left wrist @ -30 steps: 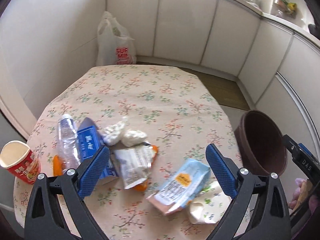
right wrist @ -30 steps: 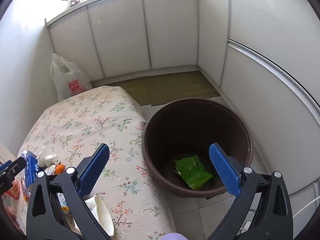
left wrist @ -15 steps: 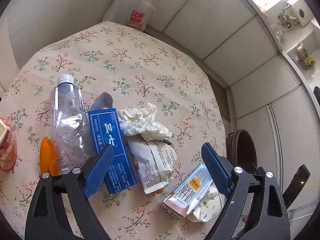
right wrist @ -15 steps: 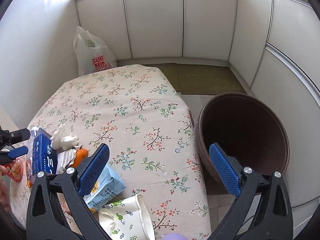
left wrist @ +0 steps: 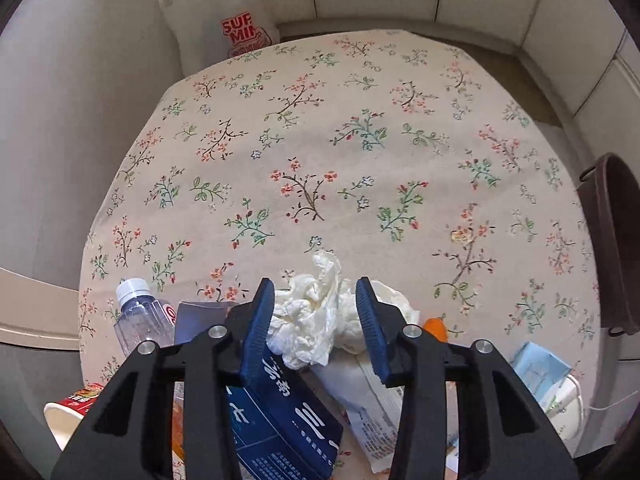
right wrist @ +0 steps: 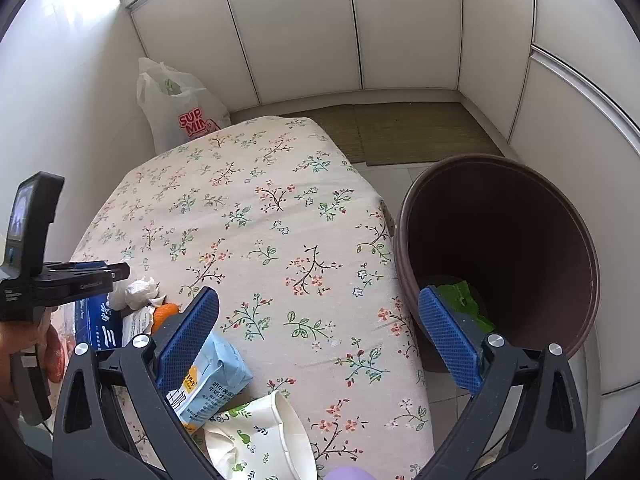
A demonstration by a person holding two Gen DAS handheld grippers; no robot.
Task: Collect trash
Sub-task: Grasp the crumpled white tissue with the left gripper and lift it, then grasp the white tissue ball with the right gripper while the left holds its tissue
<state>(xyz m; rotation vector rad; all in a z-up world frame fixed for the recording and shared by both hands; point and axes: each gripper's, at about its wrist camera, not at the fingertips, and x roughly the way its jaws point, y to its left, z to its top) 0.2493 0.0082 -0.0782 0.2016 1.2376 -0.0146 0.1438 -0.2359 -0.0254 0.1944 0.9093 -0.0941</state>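
Down by the pile, the left gripper [left wrist: 315, 318] was closing its 2 fingers on the crumpled white tissue [left wrist: 310, 320], which sat between the pads, bulging out ahead of the tips; whether the pads were already pressing I could not quite tell. Just below the fingers lay the blue box [left wrist: 288, 412], with the clear bottle [left wrist: 140, 320] outside the left finger and a second white wad [left wrist: 390, 306] and a printed wrapper [left wrist: 376, 404] beside the right one. To do it well, I judged, the squeeze should take only the tissue and lift straight, not dragging the box. The right gripper [right wrist: 318, 340] hung released and empty, the milk carton [right wrist: 208, 380] at its left finger, the brown bin [right wrist: 500, 248] at its right.
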